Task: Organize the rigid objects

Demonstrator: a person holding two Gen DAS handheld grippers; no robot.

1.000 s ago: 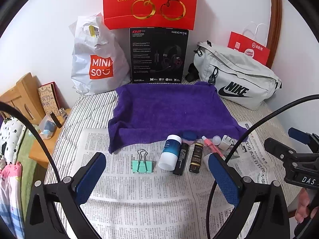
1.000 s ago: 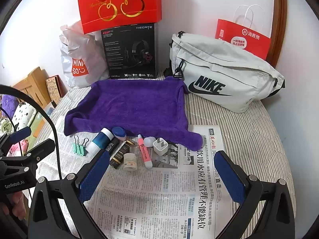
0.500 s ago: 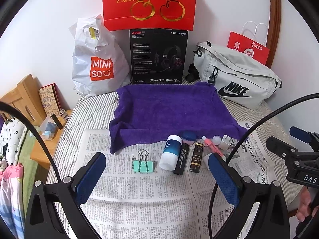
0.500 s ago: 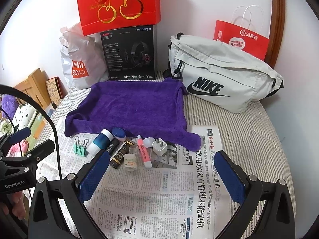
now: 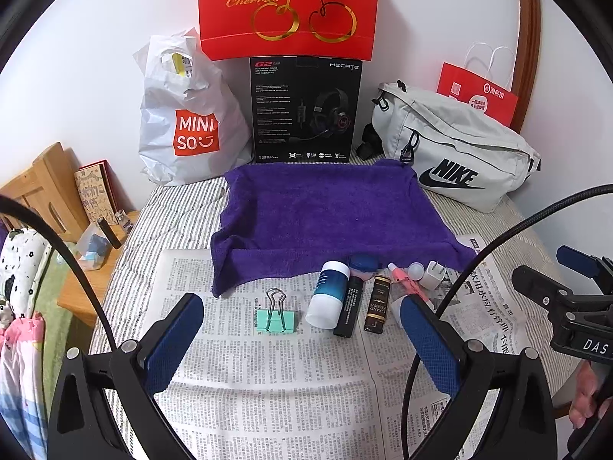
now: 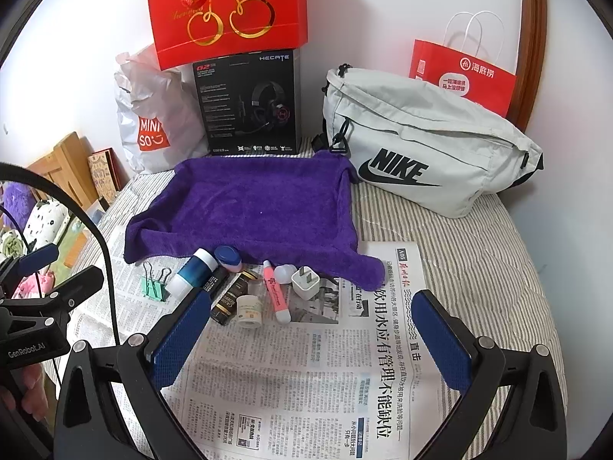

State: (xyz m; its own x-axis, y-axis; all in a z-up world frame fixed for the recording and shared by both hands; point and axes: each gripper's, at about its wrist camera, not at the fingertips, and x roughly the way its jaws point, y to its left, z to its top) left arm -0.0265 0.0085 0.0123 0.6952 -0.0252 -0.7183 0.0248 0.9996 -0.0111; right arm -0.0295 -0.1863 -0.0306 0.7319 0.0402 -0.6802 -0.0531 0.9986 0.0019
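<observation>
While both claws hang above the newspaper with nothing between their blue pads, the left claw [image 5: 300,339] stands spread wide and the right claw [image 6: 312,335] is spread just as wide. Just ahead of the left claw, a mint-green metal binder clip [image 5: 276,316] lies flat on the printed newspaper sheets [image 5: 268,383] that cover the near part of the striped bed [image 5: 172,211]. Right of the clip lies a white plastic bottle with a dark blue label [image 5: 330,294], touching a slim black tube [image 5: 349,306], and just beside that a small dark brown bottle with gold lettering [image 5: 377,304]. In the right wrist view a short white cream jar [image 6: 249,310] sits close to the right claw's left finger, beside a pink tube with a white cap [image 6: 276,297]. Further out are a white plug adapter [image 6: 305,281], a small translucent white cap [image 6: 284,273] and a blue-and-pink oval case [image 6: 228,258] at the edge of a purple terry towel [image 6: 253,207], spread flat behind the row. Against the white wall stand a white plastic Miniso bag [image 5: 187,122], a black headset box [image 5: 306,109] with a red cherry gift bag [image 5: 289,7] on top, a pale grey Nike waist bag [image 6: 425,145] and a red paper carrier bag [image 6: 463,76]
</observation>
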